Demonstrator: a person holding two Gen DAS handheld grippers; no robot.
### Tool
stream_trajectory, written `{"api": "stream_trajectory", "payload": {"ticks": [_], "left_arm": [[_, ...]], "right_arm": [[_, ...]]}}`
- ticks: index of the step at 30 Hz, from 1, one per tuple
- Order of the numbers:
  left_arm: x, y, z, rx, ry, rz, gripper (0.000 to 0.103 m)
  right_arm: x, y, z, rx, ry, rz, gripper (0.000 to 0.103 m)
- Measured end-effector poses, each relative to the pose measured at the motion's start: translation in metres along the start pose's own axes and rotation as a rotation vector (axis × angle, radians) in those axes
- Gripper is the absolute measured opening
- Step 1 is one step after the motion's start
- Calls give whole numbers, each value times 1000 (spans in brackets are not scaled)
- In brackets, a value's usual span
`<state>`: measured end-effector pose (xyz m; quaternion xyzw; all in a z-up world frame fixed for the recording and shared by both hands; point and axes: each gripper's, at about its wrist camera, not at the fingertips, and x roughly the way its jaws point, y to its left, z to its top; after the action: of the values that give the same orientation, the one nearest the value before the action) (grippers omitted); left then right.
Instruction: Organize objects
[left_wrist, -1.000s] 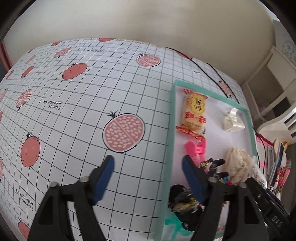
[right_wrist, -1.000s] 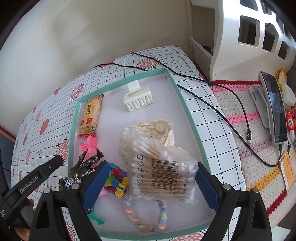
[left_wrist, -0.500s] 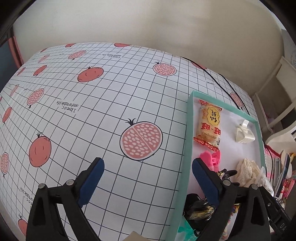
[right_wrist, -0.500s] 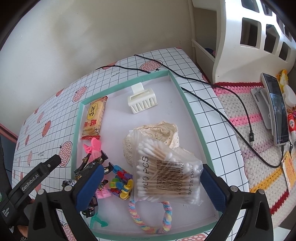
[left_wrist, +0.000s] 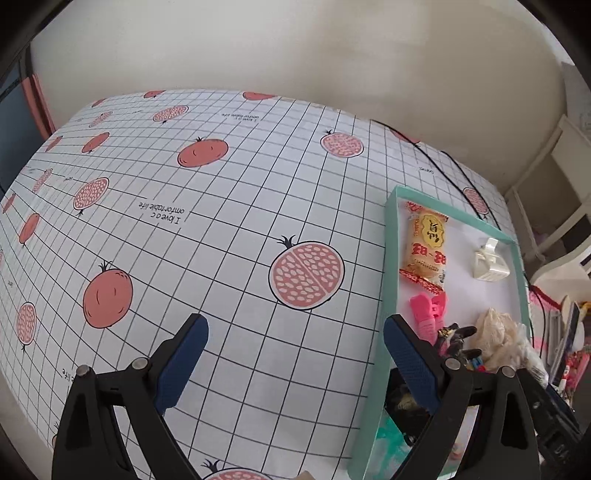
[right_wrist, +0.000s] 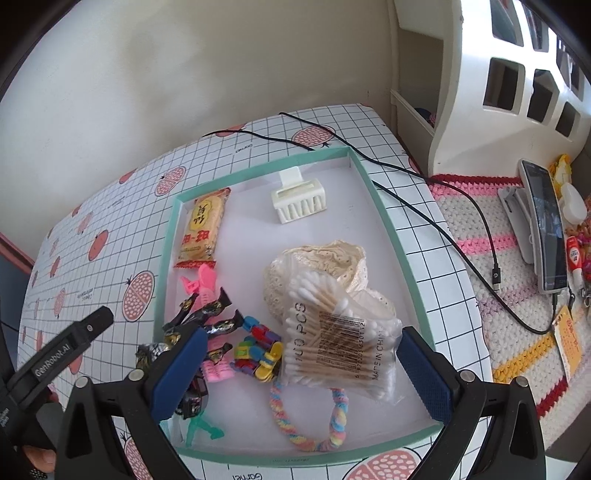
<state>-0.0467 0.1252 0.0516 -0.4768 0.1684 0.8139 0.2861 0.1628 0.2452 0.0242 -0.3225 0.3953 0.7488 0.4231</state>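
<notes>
Teal-rimmed tray (right_wrist: 373, 192), pomegranate-printed grid tablecloth (left_wrist: 207, 258), blue-padded fingers (right_wrist: 424, 373).

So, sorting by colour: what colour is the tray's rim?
Teal green rim, white inside; clearest in the right wrist view.

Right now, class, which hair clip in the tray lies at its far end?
The white clip, alone near the tray's far wall; the pink clip lies midway, by the sweets.

Hair tie (right_wrist: 309, 424) partly under cotton swab bag (right_wrist: 334, 343).
</notes>
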Motion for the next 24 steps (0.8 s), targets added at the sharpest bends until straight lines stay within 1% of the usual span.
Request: {"api": "stream_trajectory", "payload": {"ticks": [6,10,12,20,24], "left_arm": [[-33,3,0,35,-64,-1,96],[-48,10,-2,55,-104,26,96],[-54,15,-3,64,-117,28,96],[-83,35,-8,67,-171,29,96],[-96,43,-15,89,-198,48,96]], "right_arm": [[-16,18,-10,-25,-16,14,103],[-28,31,-16,-40,-31,32,103],[-33,37,-19,-50,-38,38,103],[-52,56,-35,-100,-69,22,103],[-59,63,-45,-110,-74,17,103]]}}
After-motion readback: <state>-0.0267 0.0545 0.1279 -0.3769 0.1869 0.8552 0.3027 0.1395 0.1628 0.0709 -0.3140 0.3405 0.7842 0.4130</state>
